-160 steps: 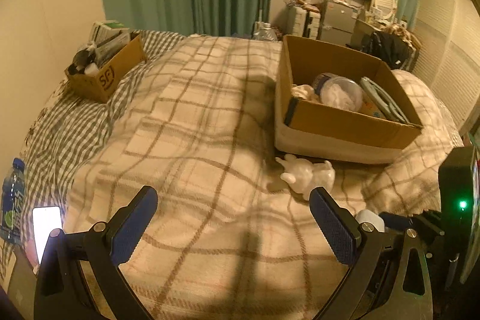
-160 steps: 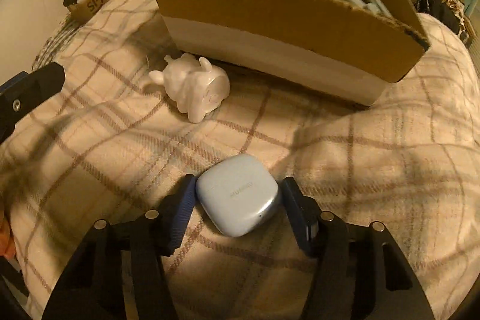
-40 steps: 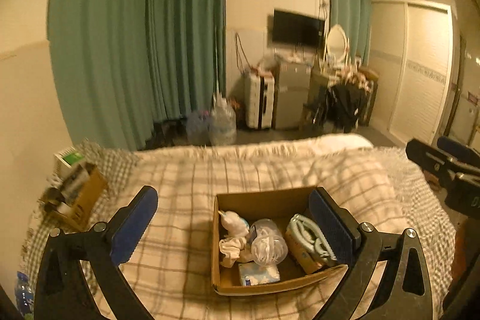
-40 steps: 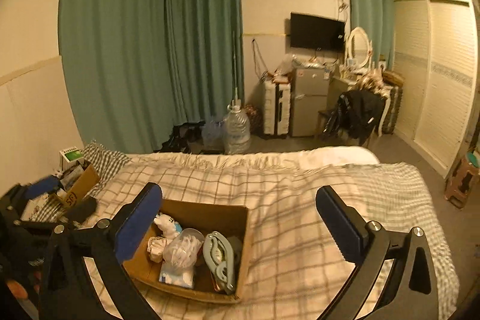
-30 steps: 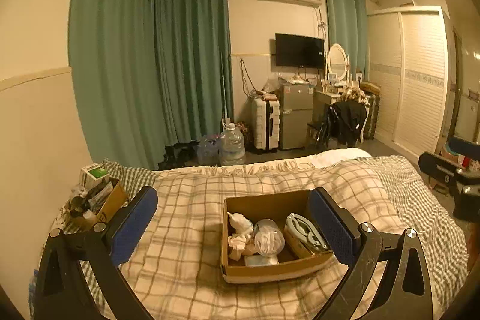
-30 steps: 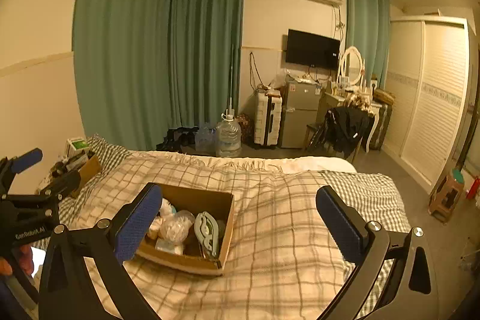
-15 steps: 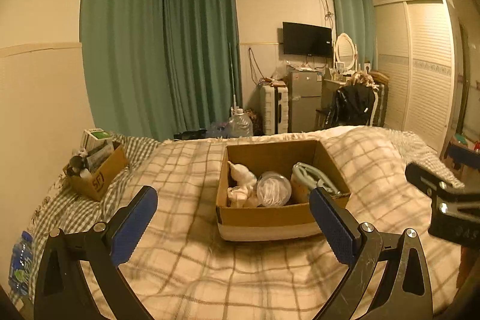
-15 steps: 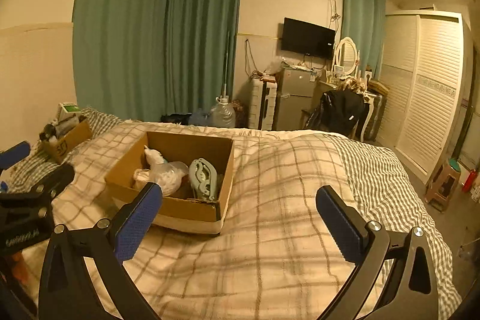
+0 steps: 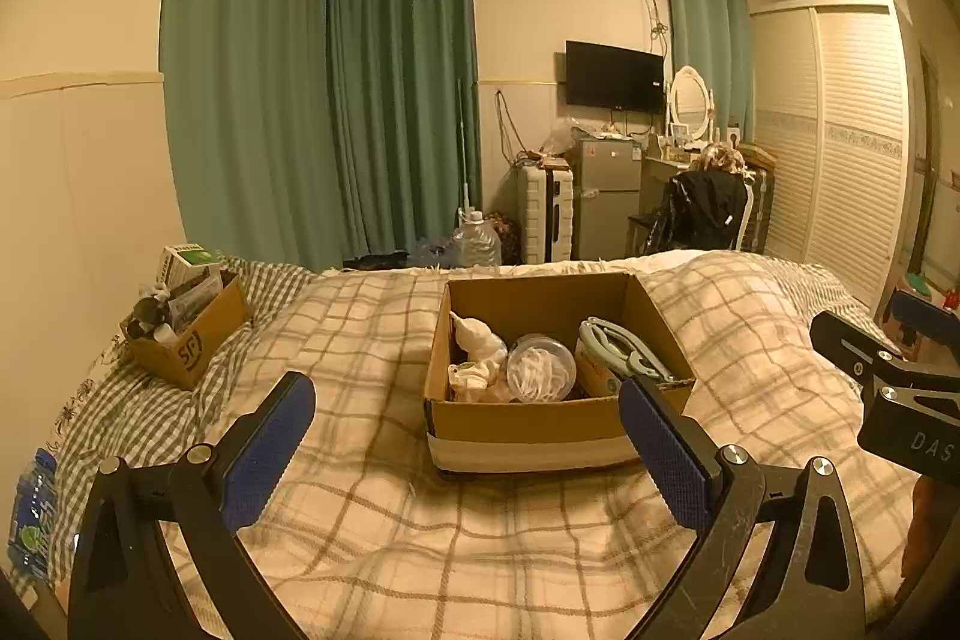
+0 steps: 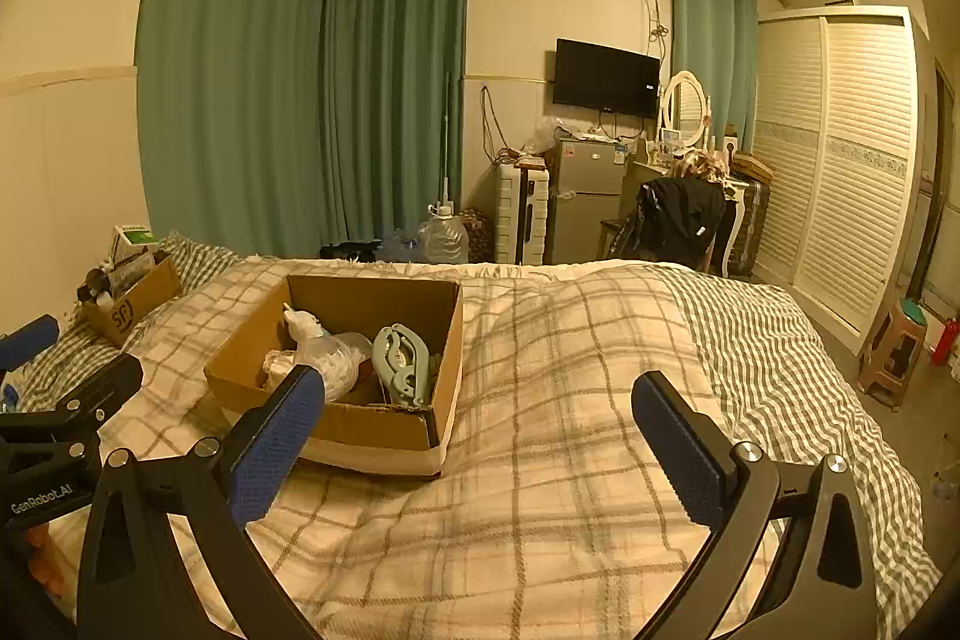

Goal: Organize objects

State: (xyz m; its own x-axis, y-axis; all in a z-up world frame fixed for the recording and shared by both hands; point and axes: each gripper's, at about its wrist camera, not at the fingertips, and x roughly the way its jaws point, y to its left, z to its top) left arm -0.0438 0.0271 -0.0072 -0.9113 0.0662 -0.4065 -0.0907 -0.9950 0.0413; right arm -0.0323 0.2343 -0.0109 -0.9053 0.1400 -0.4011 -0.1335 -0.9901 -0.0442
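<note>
A large open cardboard box (image 9: 528, 430) sits on the plaid bed; it also shows in the right wrist view (image 10: 372, 430). Inside are a white toy figure (image 9: 480, 337), a clear round container (image 9: 540, 370), a pale green hanger-like item (image 9: 624, 355) and crumpled white material. My left gripper (image 9: 468, 448) is open and empty, held above the bed in front of the box. My right gripper (image 10: 480, 436) is open and empty, to the right of the box. Each gripper shows at the edge of the other's view.
A small cardboard box (image 9: 186, 334) full of items sits at the bed's far left. A blue bottle (image 9: 30, 520) lies at the left edge. Curtains, a fridge (image 9: 606, 196), a chair with dark clothes and a wardrobe stand beyond the bed.
About five seconds ago the right gripper straddled a blue case and a white toy lay before the box. Both grippers have since pulled back high, then come lower and closer to the box.
</note>
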